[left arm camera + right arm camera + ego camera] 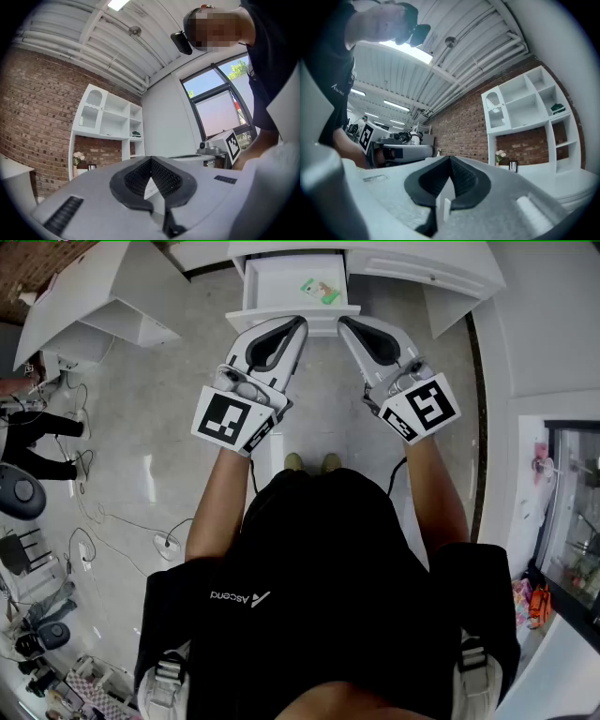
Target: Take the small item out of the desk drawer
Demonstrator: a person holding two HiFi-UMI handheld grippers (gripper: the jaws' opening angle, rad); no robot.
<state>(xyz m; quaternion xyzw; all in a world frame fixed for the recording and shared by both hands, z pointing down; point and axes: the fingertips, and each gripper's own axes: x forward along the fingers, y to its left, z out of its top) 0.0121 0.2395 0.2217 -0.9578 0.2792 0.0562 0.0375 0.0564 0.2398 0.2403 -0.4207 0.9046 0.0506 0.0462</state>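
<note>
**Colleague:** How do your tongs stand?

**Me:** My left tongs are pressed together at the tips. Nothing sits between the dark ribbed pads, only a small wedge of daylight further back. My right tongs are the same, closed tight and empty.

**Colleague:** And where are they pointing?

**Me:** From the head camera I see both pairs side by side, pointing away from the person who carries them. A marker cube sits at the rear of each, close to the wrist. The two sets of tips are near each other but apart.

**Colleague:** Where is the thing you're after?

**Me:** Right at the tips, the drawer stands pulled out of the white desk. The tips show over its front edge, but I cannot tell whether they touch it. The small green item lies flat on the drawer's bottom. It is ahead of the gap between the two pairs and clear of both.

**Colleague:** Anything further out?

**Me:** Beyond the left tongs I see a white shelf unit against a brick wall, and a window off to their right. Past the right tongs the same shelves rise on the right, with a vase of flowers low beside them. Behind and below both pairs is pale floor, with the person's shoes on it
</note>
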